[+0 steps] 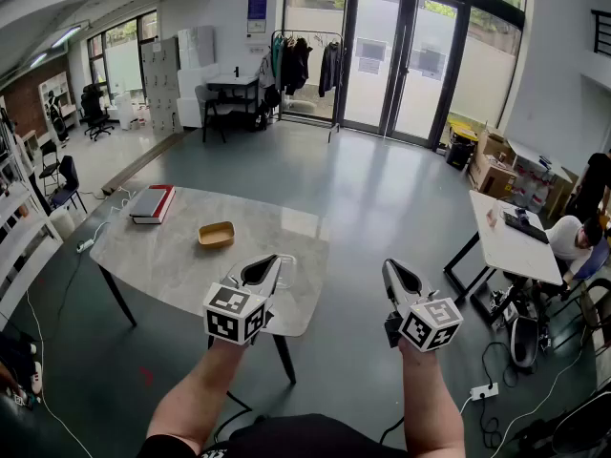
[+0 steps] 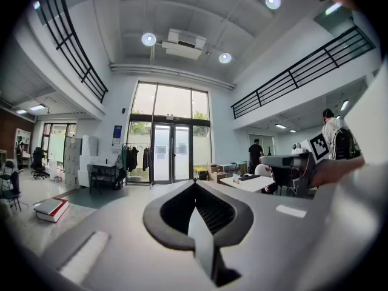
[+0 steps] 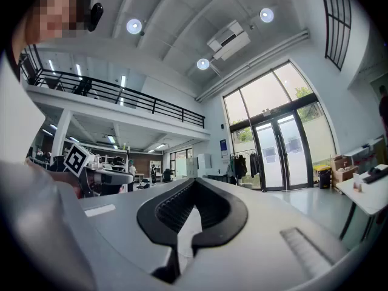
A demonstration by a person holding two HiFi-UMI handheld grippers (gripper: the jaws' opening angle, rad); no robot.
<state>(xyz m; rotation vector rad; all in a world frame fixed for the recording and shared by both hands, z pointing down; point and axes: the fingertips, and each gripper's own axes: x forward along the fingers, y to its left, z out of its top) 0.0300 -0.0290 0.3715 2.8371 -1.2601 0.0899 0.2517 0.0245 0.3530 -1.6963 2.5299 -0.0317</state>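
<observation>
Both grippers are held up in the air, each pointing out into the room. In the head view my left gripper (image 1: 270, 260) hovers over the near right corner of a grey stone-top table (image 1: 172, 256), its jaws closed together with nothing between them. My right gripper (image 1: 393, 267) hangs over bare floor to the right of the table, jaws also pressed together and empty. The left gripper view shows its jaws (image 2: 195, 183) meeting at the tip, and the right gripper view shows the same (image 3: 195, 180). On the table lie a red and grey book (image 1: 152, 203) and a small tan tray (image 1: 217, 234).
A white desk (image 1: 511, 237) with a seated person (image 1: 573, 237) stands at the right. Cardboard boxes (image 1: 492, 160), glass doors (image 1: 401, 60) and a clothes rack (image 1: 301, 65) are at the back. A power strip (image 1: 484, 390) and cables lie on the floor.
</observation>
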